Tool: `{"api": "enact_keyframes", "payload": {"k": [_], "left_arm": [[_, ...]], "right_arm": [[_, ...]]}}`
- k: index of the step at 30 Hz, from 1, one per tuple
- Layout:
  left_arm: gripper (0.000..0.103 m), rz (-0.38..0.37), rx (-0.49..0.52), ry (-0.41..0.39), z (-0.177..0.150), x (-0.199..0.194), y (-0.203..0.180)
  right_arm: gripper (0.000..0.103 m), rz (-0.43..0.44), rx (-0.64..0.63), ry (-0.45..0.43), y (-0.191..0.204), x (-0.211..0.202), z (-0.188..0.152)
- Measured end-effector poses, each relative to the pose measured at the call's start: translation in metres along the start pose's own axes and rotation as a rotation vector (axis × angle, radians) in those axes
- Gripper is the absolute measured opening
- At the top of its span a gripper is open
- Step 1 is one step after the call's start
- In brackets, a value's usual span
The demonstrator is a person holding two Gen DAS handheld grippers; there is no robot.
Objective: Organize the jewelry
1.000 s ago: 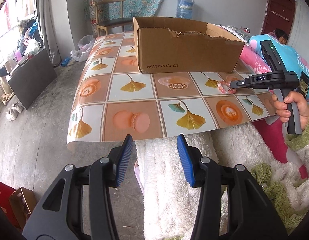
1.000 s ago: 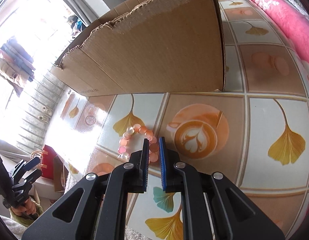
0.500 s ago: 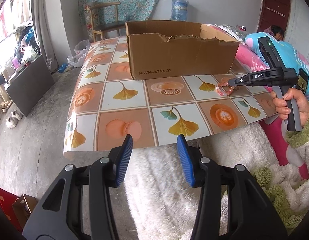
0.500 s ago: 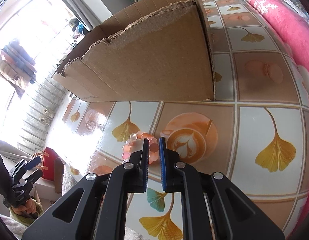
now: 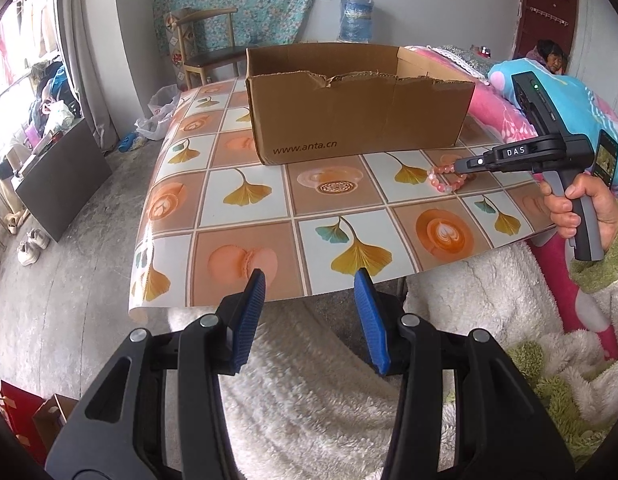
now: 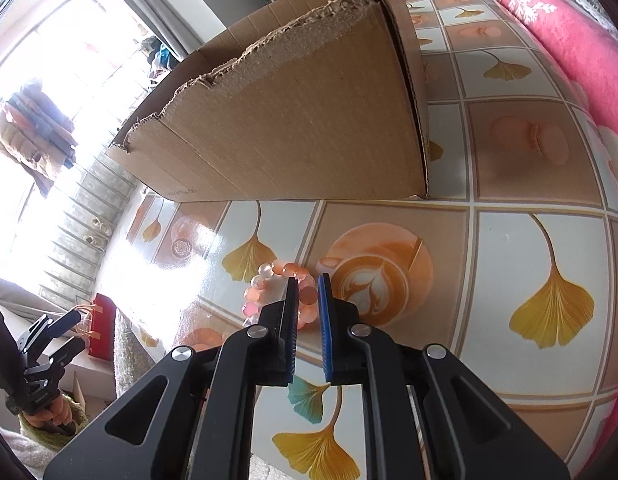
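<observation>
right gripper [image 6: 307, 312]: narrow black jaws with blue ribbed pads, pinched on the near side of my string of round pink and orange beads [image 6: 269, 292]; grip looks the same as a second ago.
bead bracelet: it sat flat on the cloth then; now it hangs from the fingertips, and in the left view it looks a touch clear of the cloth [image 5: 447, 178].
meaning: i judge the pick is made and the carry is what comes next.
brown cardboard box with a torn top edge [image 6: 309, 120]: just beyond the beads, open side up; likely where they go, so i must lift over that ragged wall.
left gripper [image 5: 309, 316]: blue pads apart, nothing between them, over the white fleece blanket [image 5: 301, 392], further back from the table edge than before.
glossy tile-patterned tablecloth with ginkgo leaves [image 6: 549, 264]: slippery-looking; a loose pinch could drop the beads.
</observation>
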State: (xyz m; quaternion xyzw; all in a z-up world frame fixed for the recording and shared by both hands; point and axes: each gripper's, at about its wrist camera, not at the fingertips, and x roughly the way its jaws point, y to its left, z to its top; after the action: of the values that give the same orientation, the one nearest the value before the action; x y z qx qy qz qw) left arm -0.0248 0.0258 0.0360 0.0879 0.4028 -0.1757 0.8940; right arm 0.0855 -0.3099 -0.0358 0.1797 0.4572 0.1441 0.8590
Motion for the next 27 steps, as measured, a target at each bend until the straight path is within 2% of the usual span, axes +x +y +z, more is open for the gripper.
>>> {"api": "enact_keyframes", "payload": {"k": [13, 17, 27], "left_arm": [[0.044, -0.041, -0.03, -0.008, 0.006, 0.015, 0.005], [0.044, -0.064, -0.075, -0.023, 0.002, 0.02, 0.021], [0.044, -0.073, -0.207, -0.034, -0.011, 0.029, 0.077]], "right_arm": [[0.01, 0.005, 0.01, 0.032, -0.009, 0.002, 0.0], [0.01, 0.004, 0.024, 0.057, -0.008, 0.007, 0.002], [0.01, -0.098, 0.013, 0.105, 0.009, 0.012, 0.009]]}}
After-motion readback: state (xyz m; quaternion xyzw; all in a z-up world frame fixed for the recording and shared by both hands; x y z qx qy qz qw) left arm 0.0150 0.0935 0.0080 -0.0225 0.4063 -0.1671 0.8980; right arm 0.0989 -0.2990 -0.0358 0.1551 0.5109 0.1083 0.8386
